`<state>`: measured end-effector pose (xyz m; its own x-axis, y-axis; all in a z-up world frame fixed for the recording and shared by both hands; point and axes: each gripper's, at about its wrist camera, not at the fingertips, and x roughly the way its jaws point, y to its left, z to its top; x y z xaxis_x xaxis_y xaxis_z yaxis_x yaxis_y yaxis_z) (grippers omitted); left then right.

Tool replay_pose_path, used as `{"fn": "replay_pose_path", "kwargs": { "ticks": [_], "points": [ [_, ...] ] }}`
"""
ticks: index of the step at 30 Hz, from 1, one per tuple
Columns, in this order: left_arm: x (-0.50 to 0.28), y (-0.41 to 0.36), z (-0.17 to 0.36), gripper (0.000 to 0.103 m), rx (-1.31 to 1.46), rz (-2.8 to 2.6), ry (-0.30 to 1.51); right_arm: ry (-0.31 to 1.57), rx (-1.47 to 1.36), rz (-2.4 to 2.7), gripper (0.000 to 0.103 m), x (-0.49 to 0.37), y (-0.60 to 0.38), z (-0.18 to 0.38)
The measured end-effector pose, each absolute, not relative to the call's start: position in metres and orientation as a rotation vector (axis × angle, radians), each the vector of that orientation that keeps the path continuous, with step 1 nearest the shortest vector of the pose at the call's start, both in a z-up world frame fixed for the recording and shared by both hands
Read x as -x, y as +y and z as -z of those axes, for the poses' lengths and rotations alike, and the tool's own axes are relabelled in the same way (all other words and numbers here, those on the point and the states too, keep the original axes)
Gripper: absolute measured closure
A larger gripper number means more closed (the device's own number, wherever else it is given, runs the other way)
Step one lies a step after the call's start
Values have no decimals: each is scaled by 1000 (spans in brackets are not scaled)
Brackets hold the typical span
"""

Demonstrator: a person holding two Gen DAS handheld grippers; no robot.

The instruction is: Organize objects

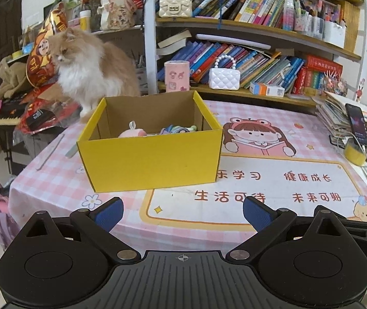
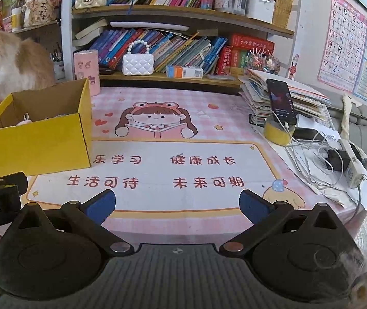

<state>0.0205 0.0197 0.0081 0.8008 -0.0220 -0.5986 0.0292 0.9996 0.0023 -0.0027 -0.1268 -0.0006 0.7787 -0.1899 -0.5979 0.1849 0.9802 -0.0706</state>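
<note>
A yellow cardboard box [image 1: 150, 154] stands open on the pink checked table mat [image 1: 273, 180]. Inside it lie a pink plush toy [image 1: 131, 132] and some pale coloured items [image 1: 179, 129]. The box also shows at the left of the right wrist view [image 2: 36, 144]. My left gripper [image 1: 183, 212] is open and empty, held near the table's front edge just in front of the box. My right gripper [image 2: 177, 206] is open and empty, over the mat's printed text to the right of the box.
A fluffy orange-white cat [image 1: 90, 69] sits at the table's far left behind the box. A bookshelf [image 1: 247, 51] backs the table. A phone [image 2: 281, 101] leans on a yellow tape roll [image 2: 277, 132] by a paper stack, cables and a power strip [image 2: 350, 162] at right.
</note>
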Motion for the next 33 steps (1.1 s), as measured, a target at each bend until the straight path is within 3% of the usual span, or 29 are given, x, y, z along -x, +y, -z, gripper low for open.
{"fn": "replay_pose_path", "kwargs": {
  "ticks": [33],
  "points": [
    [-24,19,-2,0,-9,4,701,683,-2,210,0,0,-130,7]
  ]
}}
